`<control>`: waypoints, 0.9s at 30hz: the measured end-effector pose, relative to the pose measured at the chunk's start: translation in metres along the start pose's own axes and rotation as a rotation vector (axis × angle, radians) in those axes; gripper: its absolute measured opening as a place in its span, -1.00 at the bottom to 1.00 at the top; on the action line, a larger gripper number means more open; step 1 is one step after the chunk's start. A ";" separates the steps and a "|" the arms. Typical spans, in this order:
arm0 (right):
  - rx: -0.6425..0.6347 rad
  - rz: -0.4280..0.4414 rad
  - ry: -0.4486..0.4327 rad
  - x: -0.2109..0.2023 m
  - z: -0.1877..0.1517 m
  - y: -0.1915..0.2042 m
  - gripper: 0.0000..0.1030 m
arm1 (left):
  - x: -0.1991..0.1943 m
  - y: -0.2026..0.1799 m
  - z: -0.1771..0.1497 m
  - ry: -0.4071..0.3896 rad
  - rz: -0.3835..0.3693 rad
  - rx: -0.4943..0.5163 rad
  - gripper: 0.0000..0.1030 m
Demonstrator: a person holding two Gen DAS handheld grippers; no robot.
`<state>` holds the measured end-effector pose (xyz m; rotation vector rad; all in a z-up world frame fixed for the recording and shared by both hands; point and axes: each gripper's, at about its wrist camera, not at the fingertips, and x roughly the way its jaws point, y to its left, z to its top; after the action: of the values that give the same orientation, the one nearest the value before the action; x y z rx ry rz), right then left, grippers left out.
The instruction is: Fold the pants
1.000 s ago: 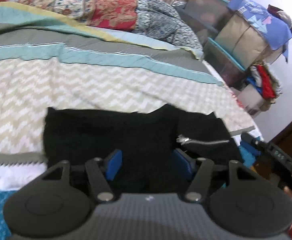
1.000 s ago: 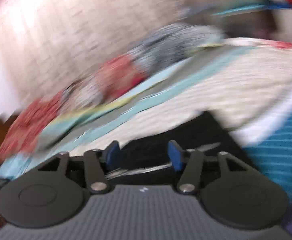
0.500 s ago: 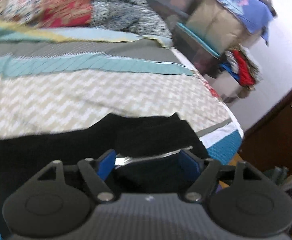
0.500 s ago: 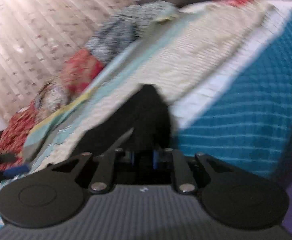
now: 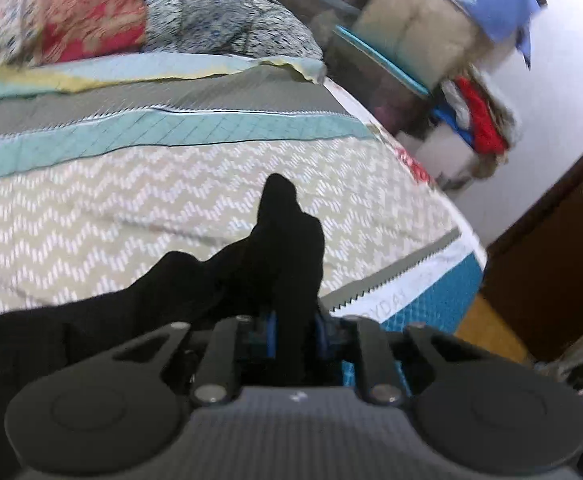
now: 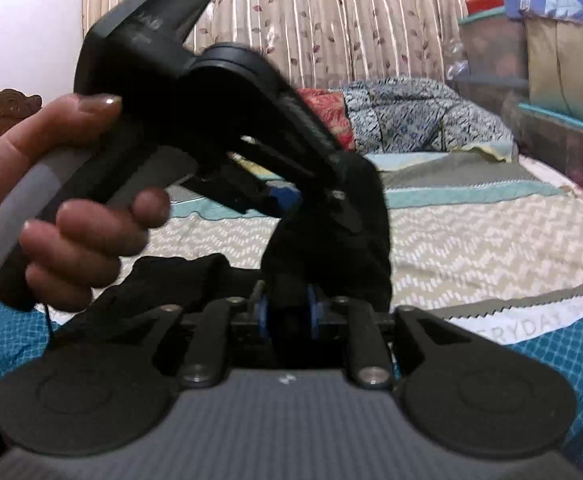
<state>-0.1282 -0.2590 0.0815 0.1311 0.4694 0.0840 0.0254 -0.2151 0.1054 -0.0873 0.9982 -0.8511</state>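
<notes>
The black pants (image 5: 283, 248) are lying near the foot edge of the bed (image 5: 171, 208), where the chevron quilt is giving way to a teal border and floor; stacked bins (image 6: 551, 80) are crowding the far right side. The left gripper (image 5: 294, 330) is closing, clenched on a raised fold of the pants. The right gripper (image 6: 285, 312) is opening, black cloth seemingly still pinched between its blue pads, though blur is obscuring this. A hand (image 6: 63, 200) is gripping the left tool.

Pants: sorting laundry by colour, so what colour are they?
Plain black pants, shown best in the left wrist view against the zigzag bedspread.
</notes>
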 end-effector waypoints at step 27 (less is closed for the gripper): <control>0.150 0.588 0.371 0.093 0.020 0.089 -0.57 | -0.103 0.200 -0.074 -0.110 0.143 -0.429 -0.55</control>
<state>-0.0406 -0.1633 0.0709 0.4030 0.7970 0.6592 0.0602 0.0125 0.0491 -0.4192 1.0565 -0.4861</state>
